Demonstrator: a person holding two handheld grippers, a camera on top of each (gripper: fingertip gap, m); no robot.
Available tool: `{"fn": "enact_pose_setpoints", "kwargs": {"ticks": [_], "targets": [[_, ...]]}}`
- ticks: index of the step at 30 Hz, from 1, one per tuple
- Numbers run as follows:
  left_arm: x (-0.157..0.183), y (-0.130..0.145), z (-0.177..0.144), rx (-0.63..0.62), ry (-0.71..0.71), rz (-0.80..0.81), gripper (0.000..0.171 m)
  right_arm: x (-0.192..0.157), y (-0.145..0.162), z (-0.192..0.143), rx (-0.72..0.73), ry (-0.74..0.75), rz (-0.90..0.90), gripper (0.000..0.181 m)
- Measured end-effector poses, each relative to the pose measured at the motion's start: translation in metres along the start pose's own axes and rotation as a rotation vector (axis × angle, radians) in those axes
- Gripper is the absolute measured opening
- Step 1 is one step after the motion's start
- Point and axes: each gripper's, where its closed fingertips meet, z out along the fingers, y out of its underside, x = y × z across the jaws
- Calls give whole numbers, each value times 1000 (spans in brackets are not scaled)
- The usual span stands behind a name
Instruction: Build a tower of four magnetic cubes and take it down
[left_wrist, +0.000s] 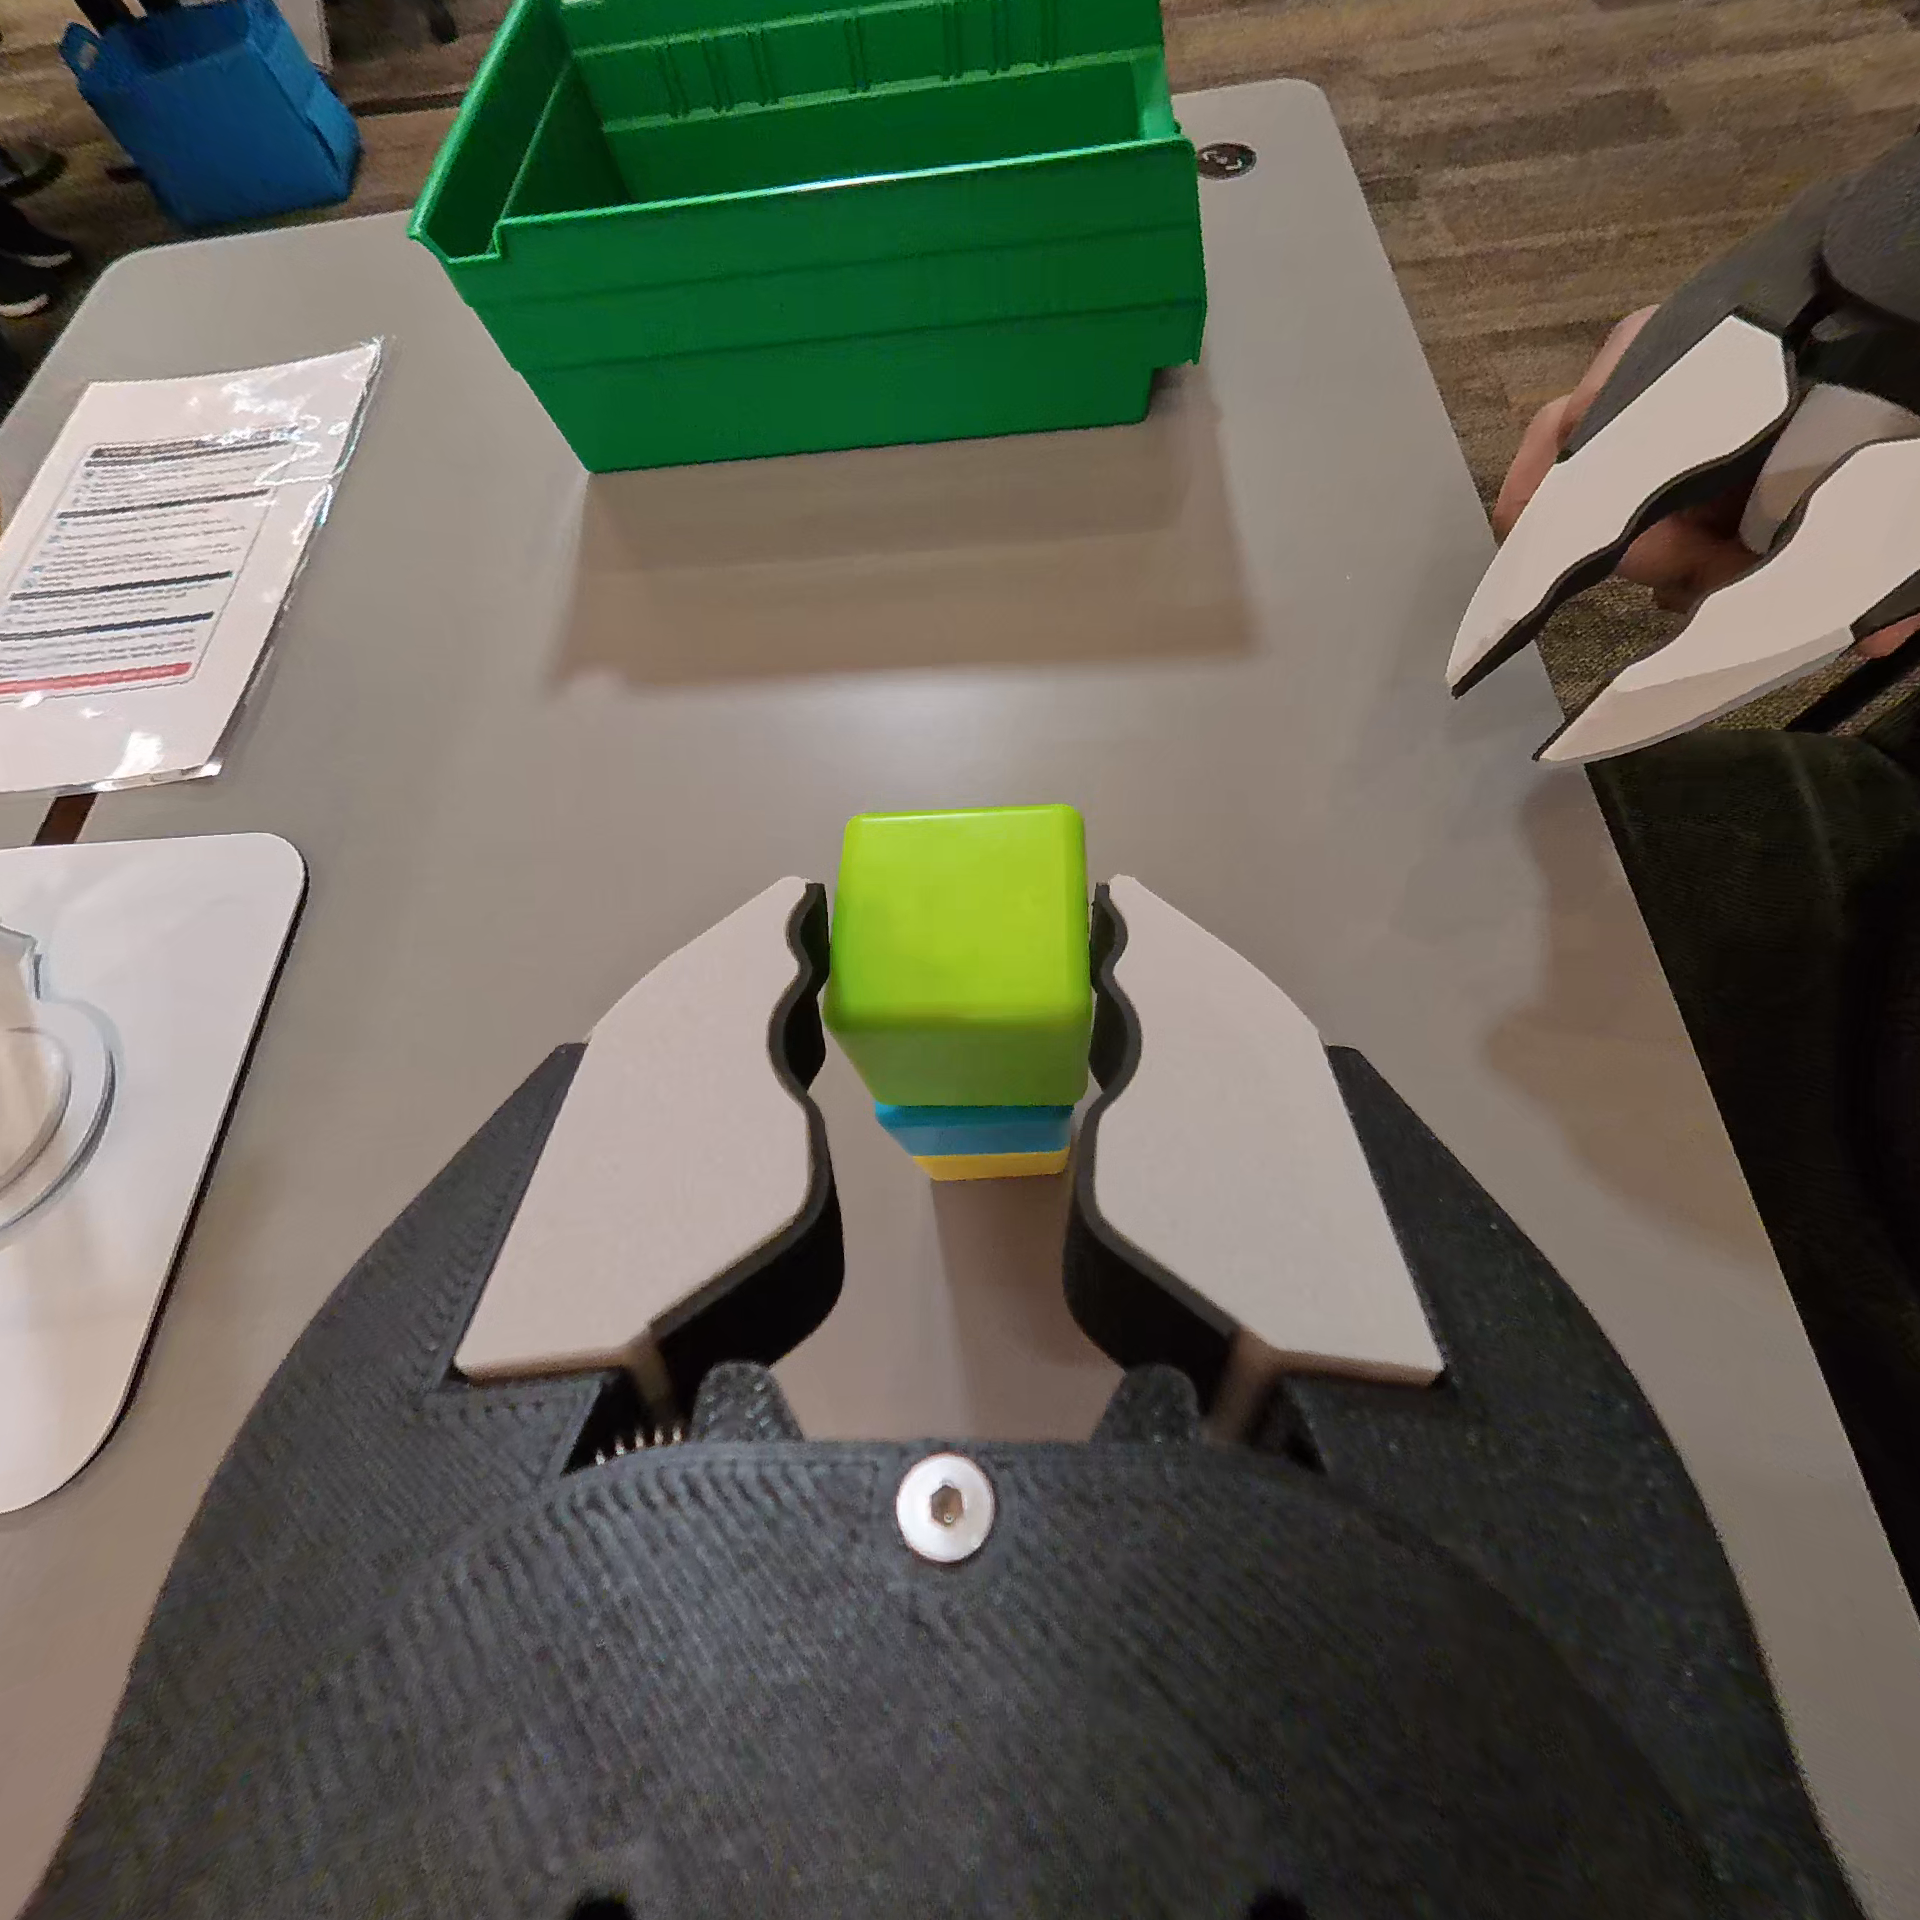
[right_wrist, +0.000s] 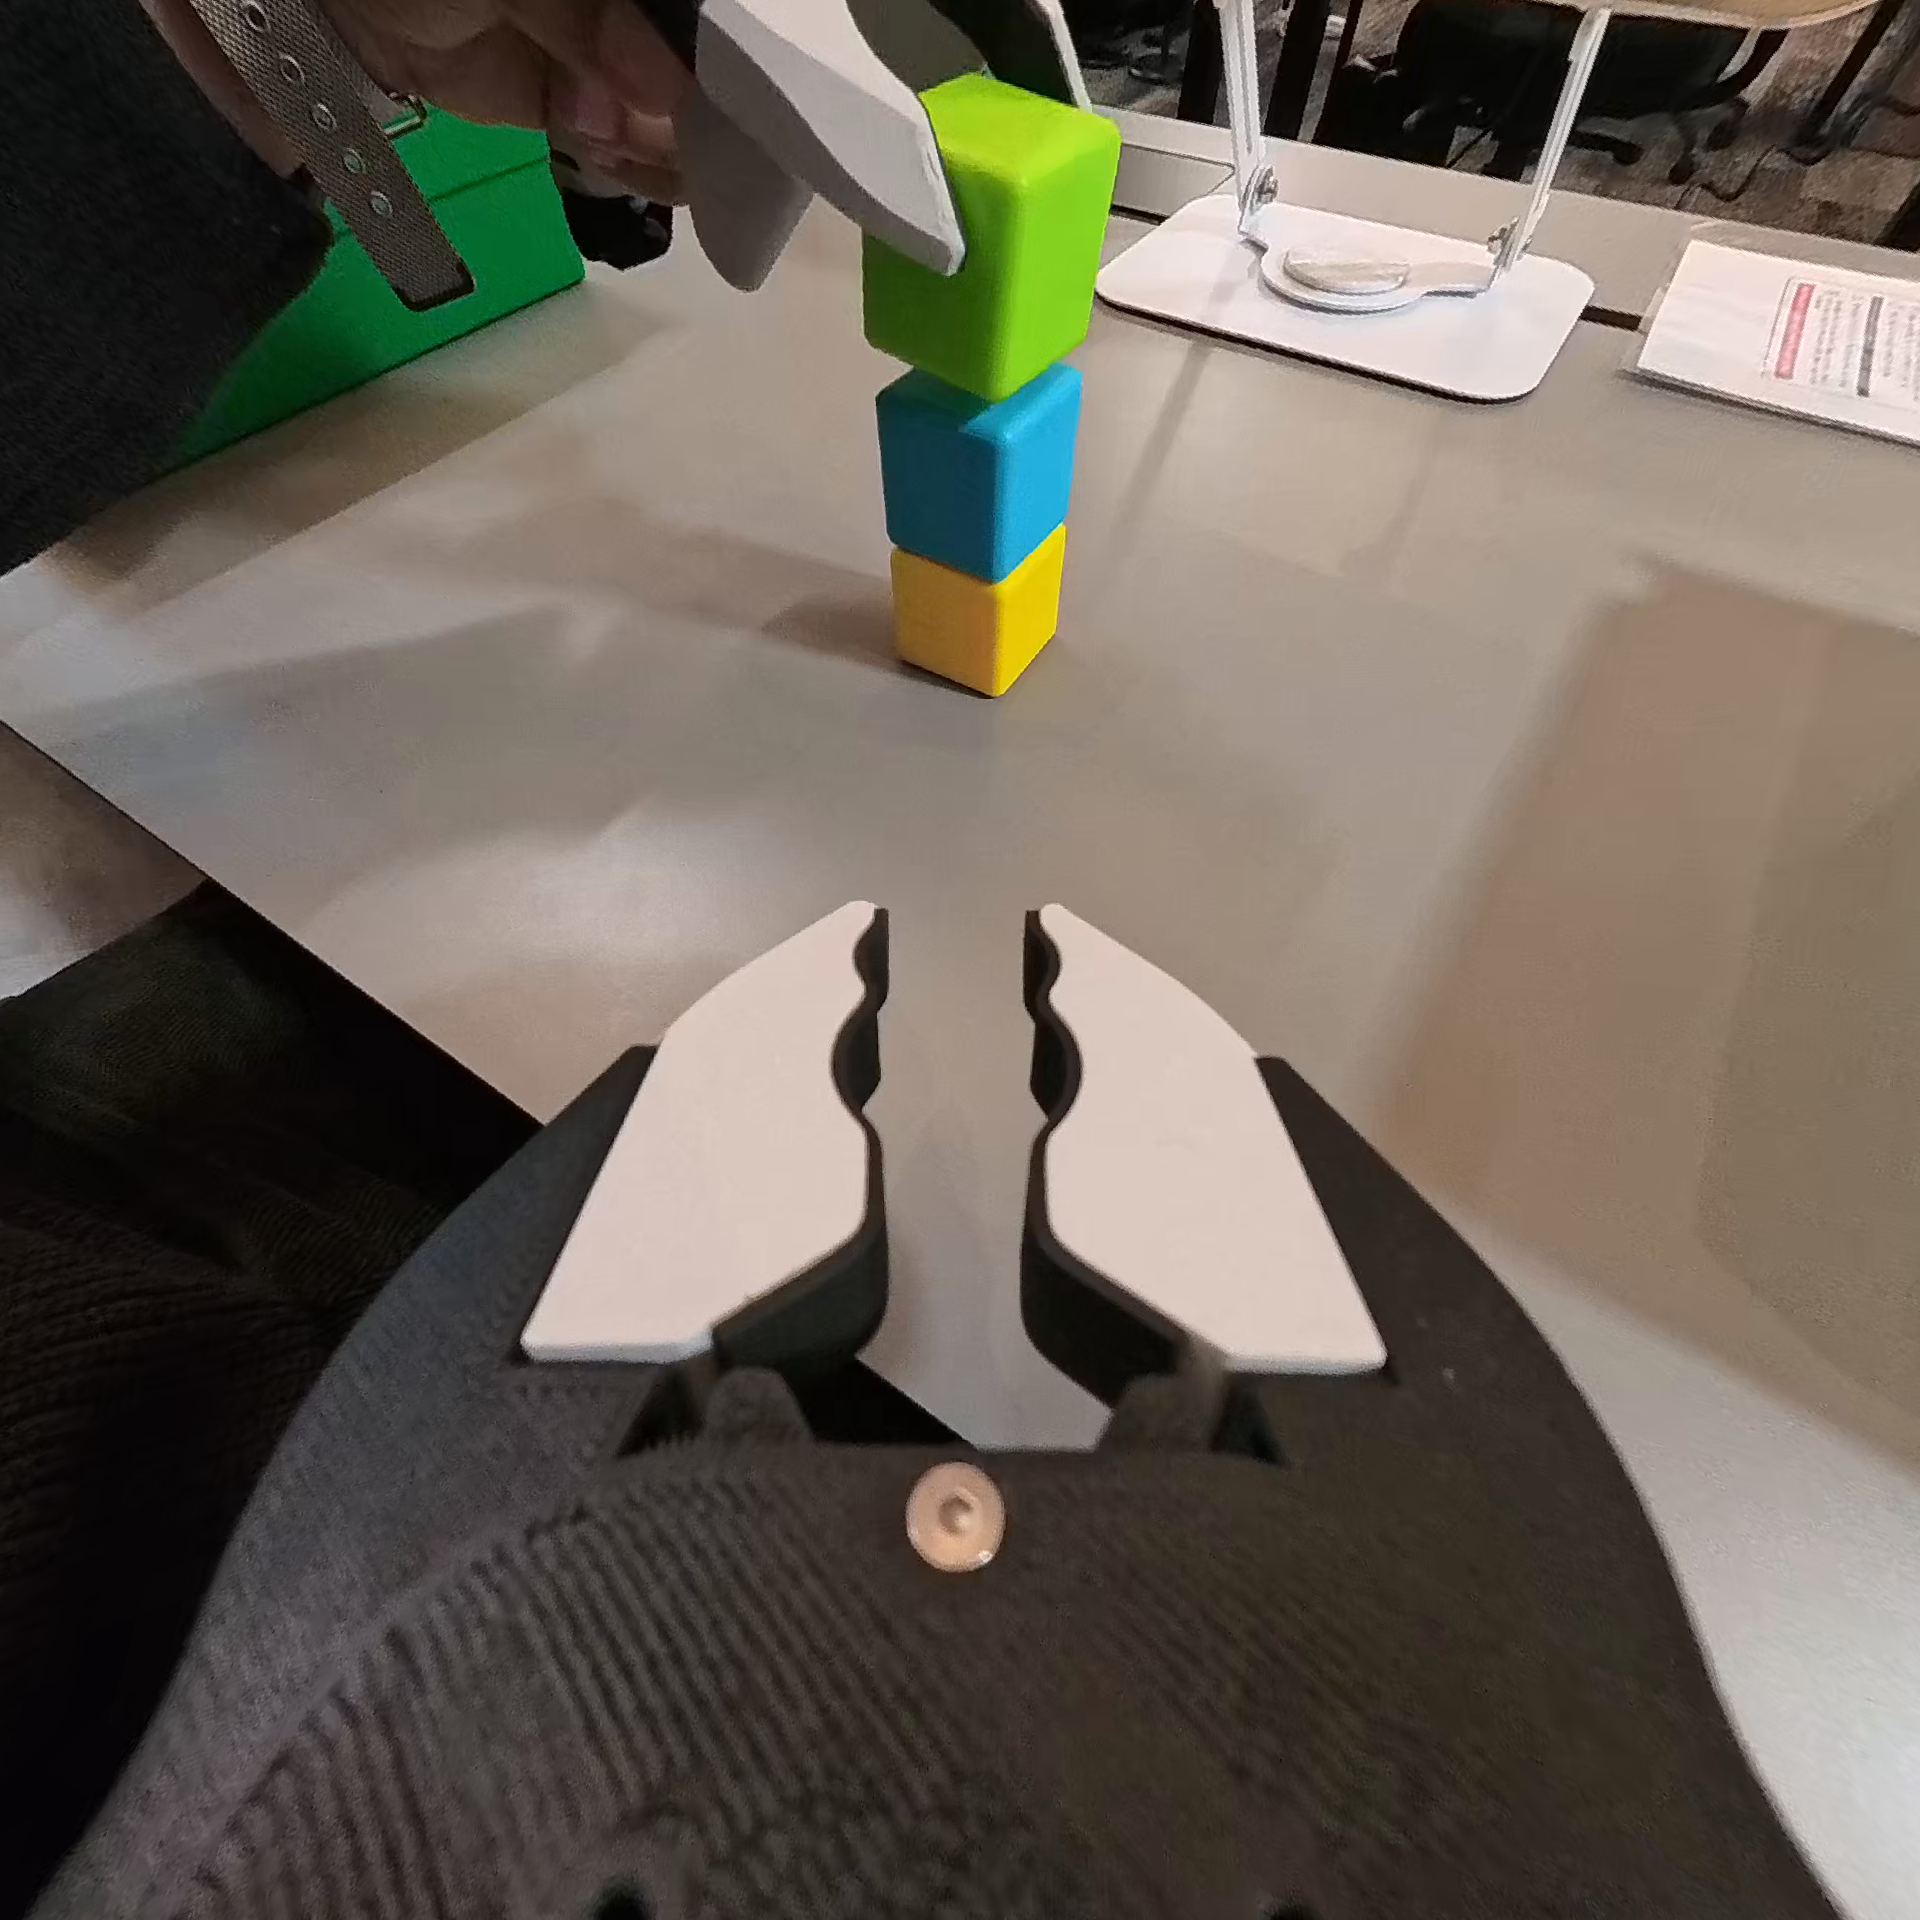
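Your left gripper had its jaws closed against the two sides of the lime-green cube, which topped an upright stack: blue cube under it, yellow cube on the grey table. The stack's long axis stood vertical. Beyond the fingertips sat a green bin. Your right gripper hovered near the table edge, jaws partly apart, holding nothing, pointing toward the stack ahead of it.

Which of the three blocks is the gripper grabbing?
The lime green block on top of the stack; the left gripper closes on its sides. The blue block and yellow block below go untouched.
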Motion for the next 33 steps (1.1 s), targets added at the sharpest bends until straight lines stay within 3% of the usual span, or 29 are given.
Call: {"fn": "enact_pose_setpoints", "kwargs": {"ticks": [33], "targets": [[3, 5, 3, 8, 12, -2, 50, -3, 0, 0, 0, -6, -6, 25]]}}
